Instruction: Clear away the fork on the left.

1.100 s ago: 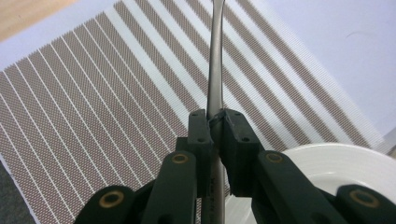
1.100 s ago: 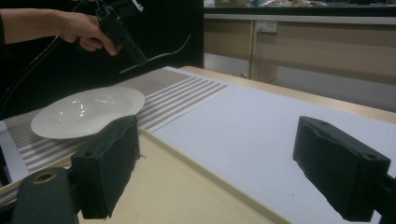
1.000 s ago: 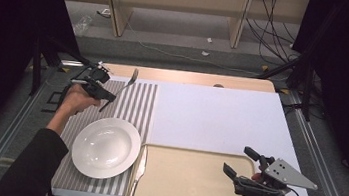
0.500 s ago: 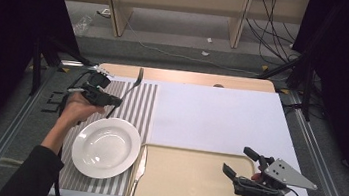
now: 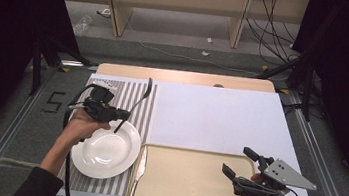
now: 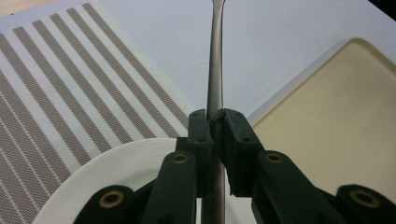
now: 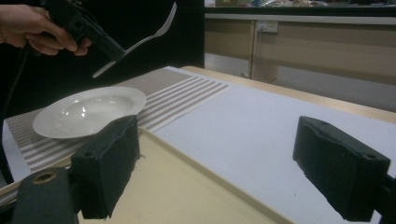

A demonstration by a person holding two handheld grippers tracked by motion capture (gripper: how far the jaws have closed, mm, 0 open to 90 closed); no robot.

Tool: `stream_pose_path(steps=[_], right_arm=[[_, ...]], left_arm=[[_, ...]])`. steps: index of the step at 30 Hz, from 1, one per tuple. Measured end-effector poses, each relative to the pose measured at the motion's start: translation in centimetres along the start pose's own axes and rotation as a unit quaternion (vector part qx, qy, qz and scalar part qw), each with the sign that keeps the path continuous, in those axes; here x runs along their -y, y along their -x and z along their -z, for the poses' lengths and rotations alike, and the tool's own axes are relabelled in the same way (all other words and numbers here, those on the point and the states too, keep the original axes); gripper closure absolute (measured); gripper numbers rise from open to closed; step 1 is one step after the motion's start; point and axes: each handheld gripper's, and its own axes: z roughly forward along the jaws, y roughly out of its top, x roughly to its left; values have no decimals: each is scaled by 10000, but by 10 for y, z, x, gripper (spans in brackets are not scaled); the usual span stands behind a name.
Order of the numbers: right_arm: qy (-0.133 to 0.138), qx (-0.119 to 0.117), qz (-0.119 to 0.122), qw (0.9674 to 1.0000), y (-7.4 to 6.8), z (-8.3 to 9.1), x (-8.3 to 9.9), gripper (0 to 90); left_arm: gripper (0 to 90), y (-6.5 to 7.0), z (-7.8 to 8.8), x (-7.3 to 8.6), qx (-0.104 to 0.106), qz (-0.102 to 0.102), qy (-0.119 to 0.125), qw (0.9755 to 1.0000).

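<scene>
A metal fork (image 5: 137,102) is clamped by its handle in my left gripper (image 5: 124,115), which is shut on it and hangs above the far rim of a white plate (image 5: 105,150). The tines point up and away over the striped placemat (image 5: 128,92). In the left gripper view the fork (image 6: 215,70) runs straight up between the closed jaws of that gripper (image 6: 216,122). My right gripper (image 5: 238,160) stands open with nothing in it, over the right part of a beige tray (image 5: 186,190). In the right gripper view the fork (image 7: 147,38) is raised above the plate (image 7: 88,109).
A table knife (image 5: 137,169) lies between the plate and the tray's left edge. A white mat (image 5: 216,113) covers the table's middle and right. Beyond the far edge lie the floor, cables and wooden shelving.
The left hand has carried the fork to the right and nearer, from the placemat's far left corner to above the plate's far rim. The right gripper has stayed put.
</scene>
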Motion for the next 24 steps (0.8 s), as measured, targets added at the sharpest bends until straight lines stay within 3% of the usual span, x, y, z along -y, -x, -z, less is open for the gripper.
stream_pose_path(steps=[14, 24], right_arm=[[5, -9, 11, 10000, 0, 0, 0, 155], [18, -55, 21, 10000, -1, 1, 0, 155]], left_arm=[[814, 35, -7, 25, 506, -41, 194, 9985], [814, 55, -21, 37, 843, -38, -57, 9964]])
